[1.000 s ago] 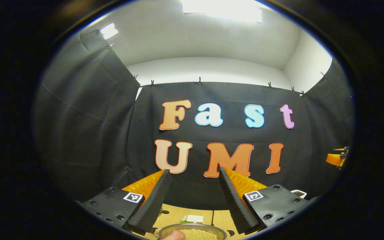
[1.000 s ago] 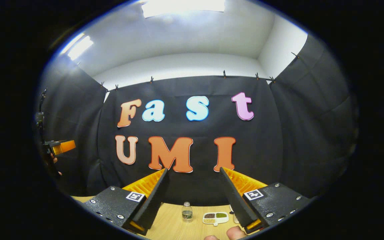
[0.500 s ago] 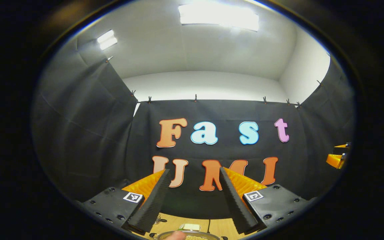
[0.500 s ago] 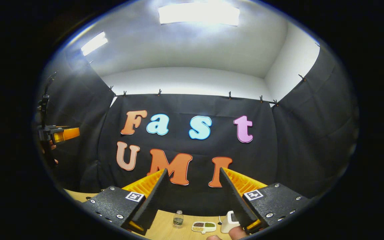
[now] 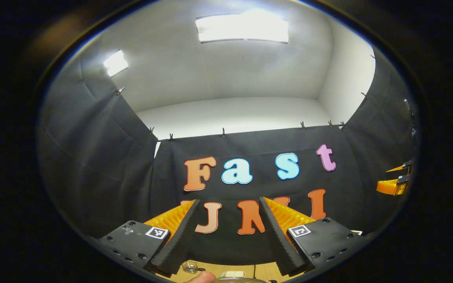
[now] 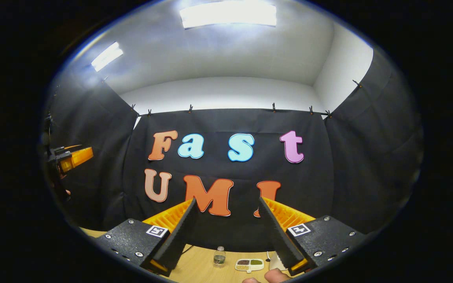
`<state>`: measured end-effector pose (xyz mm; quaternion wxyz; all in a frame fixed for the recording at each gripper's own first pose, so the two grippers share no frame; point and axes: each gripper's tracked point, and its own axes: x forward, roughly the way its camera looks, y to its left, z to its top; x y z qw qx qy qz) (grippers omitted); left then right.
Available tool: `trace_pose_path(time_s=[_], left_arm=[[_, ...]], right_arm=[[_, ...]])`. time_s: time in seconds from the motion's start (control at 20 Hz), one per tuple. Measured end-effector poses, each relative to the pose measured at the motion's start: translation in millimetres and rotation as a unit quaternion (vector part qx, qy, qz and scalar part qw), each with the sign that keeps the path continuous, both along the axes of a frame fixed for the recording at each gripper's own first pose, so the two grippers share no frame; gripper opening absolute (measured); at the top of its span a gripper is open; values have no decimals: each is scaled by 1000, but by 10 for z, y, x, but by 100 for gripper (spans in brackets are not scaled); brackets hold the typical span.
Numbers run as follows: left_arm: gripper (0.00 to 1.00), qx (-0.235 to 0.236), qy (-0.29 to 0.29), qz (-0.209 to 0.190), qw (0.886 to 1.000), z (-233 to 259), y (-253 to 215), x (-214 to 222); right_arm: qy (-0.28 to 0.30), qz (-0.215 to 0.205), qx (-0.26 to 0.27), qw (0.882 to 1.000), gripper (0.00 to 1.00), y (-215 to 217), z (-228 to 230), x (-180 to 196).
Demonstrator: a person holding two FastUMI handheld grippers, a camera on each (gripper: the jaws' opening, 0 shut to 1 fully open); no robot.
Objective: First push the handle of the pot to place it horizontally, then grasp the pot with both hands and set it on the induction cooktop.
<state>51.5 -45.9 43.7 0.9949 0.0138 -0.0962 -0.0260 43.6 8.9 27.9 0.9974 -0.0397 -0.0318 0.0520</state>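
My left gripper (image 5: pixel 229 201) is open and points up at the booth's back wall, with nothing between its fingers. A thin sliver of the pot's metal rim (image 5: pixel 237 280) shows at the very bottom of the left gripper view, beside a fingertip (image 5: pixel 201 277). My right gripper (image 6: pixel 227 200) is open too, empty and aimed at the same wall. The right gripper's orange body (image 5: pixel 392 185) shows at the far right of the left gripper view. In the right gripper view the left gripper's orange body (image 6: pixel 73 157) shows at the far left.
A wooden table (image 6: pixel 199 269) runs below the fingers. On it stand a small bottle (image 6: pixel 219 255), a divided dish of grains (image 6: pixel 250 264) and a white object (image 6: pixel 275 261) half behind my right finger. A small clear object (image 5: pixel 190 266) sits near the left finger.
Both views have tilted upward: the wall has slid down in frame. The pot with its grains has dropped almost out of the left gripper view. Both grippers stay open.
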Motion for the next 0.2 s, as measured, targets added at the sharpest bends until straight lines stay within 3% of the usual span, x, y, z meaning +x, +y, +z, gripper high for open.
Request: trace_pose_path(time_s=[0.15,0.2], left_arm=[[95,-5,-8,4,1000,42,24,-35],[99,-8,-10,4,1000,60,28,-50]], right_arm=[[-7,8,1,1000,95,56,53,-63],[-8,11,0,1000,95,68,71,-53]])
